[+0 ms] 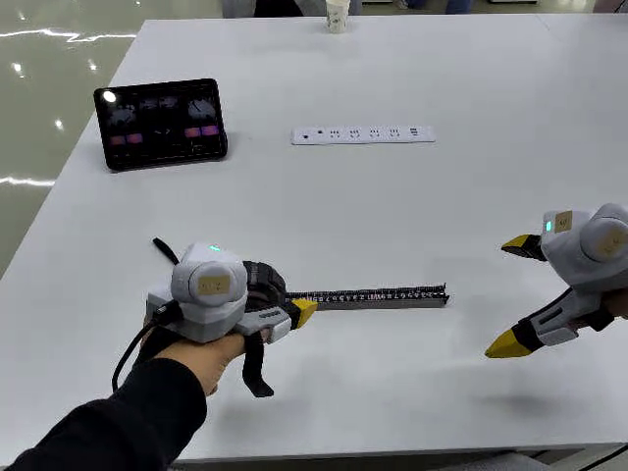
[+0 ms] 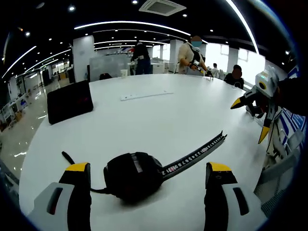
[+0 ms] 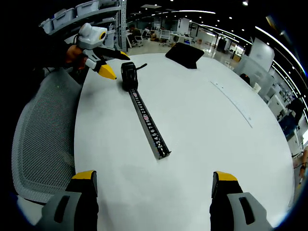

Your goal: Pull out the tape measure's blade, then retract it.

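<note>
The tape measure (image 1: 265,283) sits on the white worktop (image 1: 392,216) inside the left claw (image 2: 147,167). Its black case lies between the two yellow-tipped jaws, which stand spread wide. In the left gripper view there is a gap on each side of the case, so this claw is released and grips nothing. The blade (image 1: 378,296) is drawn out of the case and lies flat on the worktop, its numbers facing up. It runs away from the left claw toward the right claw (image 1: 506,294). The blade's end stops just ahead of the right claw and touches neither jaw. The right claw is also released, with its jaws far apart and nothing between them. A thin black strap (image 1: 165,250) trails from the case on the side away from the blade. A hand (image 1: 211,358) in a dark sleeve holds the left claw's body. Farther out, beyond the left claw, a dark tablet (image 1: 162,123) stands propped up. A white power strip (image 1: 363,134) lies flat beyond the blade. A paper cup (image 1: 338,15) stands at the worktop's far edge.
</note>
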Action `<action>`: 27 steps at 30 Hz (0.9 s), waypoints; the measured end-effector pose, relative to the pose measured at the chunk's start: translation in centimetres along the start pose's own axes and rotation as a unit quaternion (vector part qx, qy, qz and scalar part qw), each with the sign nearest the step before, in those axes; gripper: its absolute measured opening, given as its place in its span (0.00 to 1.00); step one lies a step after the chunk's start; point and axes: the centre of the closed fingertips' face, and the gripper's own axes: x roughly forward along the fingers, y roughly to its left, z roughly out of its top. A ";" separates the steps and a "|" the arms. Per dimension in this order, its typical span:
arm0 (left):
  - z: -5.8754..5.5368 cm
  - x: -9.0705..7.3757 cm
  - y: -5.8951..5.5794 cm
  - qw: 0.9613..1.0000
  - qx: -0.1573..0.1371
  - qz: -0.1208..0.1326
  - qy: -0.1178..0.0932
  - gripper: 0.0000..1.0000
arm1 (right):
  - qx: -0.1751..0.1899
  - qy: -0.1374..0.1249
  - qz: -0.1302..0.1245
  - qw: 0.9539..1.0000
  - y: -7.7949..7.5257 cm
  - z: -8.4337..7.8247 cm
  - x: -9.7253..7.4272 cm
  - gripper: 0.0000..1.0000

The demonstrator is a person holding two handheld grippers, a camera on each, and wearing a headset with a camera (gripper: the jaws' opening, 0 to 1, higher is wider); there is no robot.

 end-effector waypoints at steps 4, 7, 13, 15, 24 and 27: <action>-0.7 0.4 -0.2 1.000 0.004 -0.003 0.010 0.97 | -0.009 0.002 0.006 1.000 -0.5 0.6 0.5 0.99; -0.6 0.6 -0.1 1.000 0.006 0.005 0.002 0.95 | -0.024 -0.005 0.018 1.000 -0.7 1.3 1.0 0.99; 0.1 1.2 0.7 0.999 -0.007 0.030 -0.022 0.99 | -0.041 0.017 0.049 0.998 -0.6 1.6 2.5 0.99; 0.2 1.4 0.7 0.999 -0.014 0.030 -0.024 0.99 | -0.046 0.020 0.055 0.997 -0.5 1.7 2.9 0.99; 0.0 1.9 2.0 0.996 -0.037 0.064 -0.047 0.99 | -0.062 0.040 0.077 0.994 -1.0 1.6 4.8 0.99; -0.6 2.2 2.0 0.996 -0.034 0.069 -0.049 0.99 | -0.069 0.049 0.085 0.993 -1.0 1.1 5.5 0.91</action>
